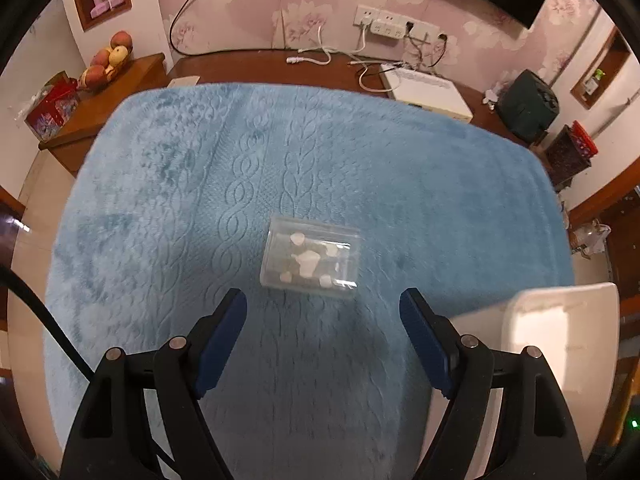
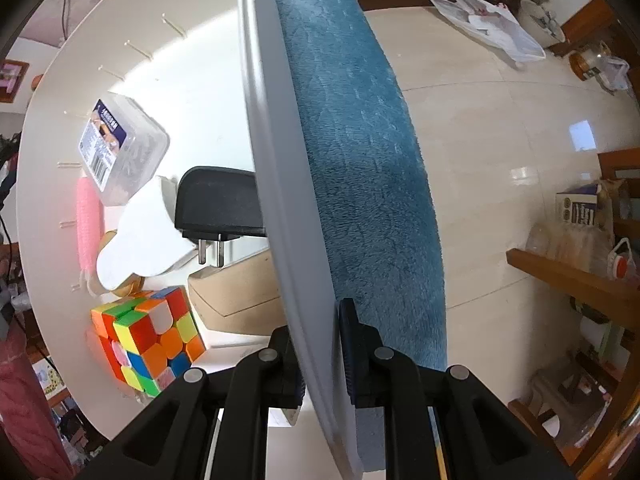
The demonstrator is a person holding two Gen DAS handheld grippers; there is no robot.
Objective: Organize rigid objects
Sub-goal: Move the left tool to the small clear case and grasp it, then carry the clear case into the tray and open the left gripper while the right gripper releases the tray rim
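Observation:
A clear plastic box (image 1: 310, 258) holding small pale pieces lies on the blue fleece blanket (image 1: 200, 184), just ahead of my left gripper (image 1: 322, 308), which is open and empty. My right gripper (image 2: 316, 344) is shut on the wall of a white bin (image 2: 276, 184), held tilted on its side. Inside the bin I see a Rubik's cube (image 2: 148, 340), a clear labelled box (image 2: 120, 148), a black plug adapter (image 2: 218, 208), a pink textured stick (image 2: 89, 220), a white object (image 2: 144, 236) and a tan box (image 2: 236, 288). The bin's corner also shows in the left wrist view (image 1: 560, 328).
A wooden sideboard (image 1: 256, 66) beyond the blanket holds a white device (image 1: 428, 90), cables and a power strip (image 1: 388, 26). Fruit (image 1: 110, 58) and a red box (image 1: 52, 108) sit at the left. A tiled floor (image 2: 500, 128), bags and shelves lie right of the bin.

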